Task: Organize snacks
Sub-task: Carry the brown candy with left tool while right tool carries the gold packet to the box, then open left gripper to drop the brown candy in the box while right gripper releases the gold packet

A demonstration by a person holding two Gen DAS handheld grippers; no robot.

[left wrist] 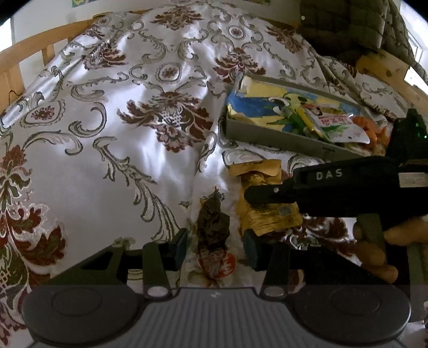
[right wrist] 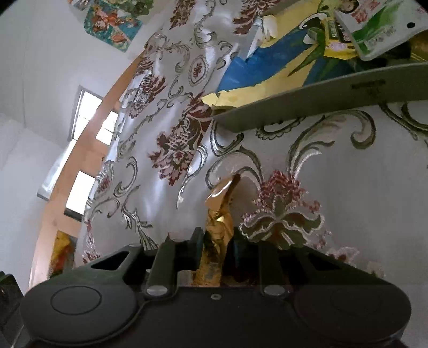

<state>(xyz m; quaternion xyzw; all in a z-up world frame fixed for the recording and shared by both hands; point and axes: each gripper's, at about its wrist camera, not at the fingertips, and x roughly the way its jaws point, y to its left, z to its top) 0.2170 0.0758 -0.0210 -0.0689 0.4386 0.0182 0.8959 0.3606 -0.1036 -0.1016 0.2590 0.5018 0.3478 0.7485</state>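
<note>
A gold snack packet (left wrist: pixel 267 216) lies on the patterned bedspread (left wrist: pixel 133 150), just in front of a grey tray (left wrist: pixel 281 139). My right gripper (left wrist: pixel 256 194) reaches in from the right and is shut on it. In the right wrist view the crumpled gold packet (right wrist: pixel 218 235) is pinched between the two pads of the right gripper (right wrist: pixel 216 249), below the tray's wall (right wrist: pixel 321 99). A dark packet with a red end (left wrist: pixel 214 233) lies between the fingers of my left gripper (left wrist: pixel 216 249), which is open; its pads stand clear of the packet.
The tray holds a white and green packet (left wrist: pixel 337 125), an orange item (left wrist: pixel 369 125) and a yellow and blue sheet (left wrist: pixel 267 107). A wooden bed frame (left wrist: pixel 26 53) runs at the far left. A quilted garment (left wrist: pixel 347 24) lies behind. A person's hand (left wrist: pixel 379 254) holds the right gripper.
</note>
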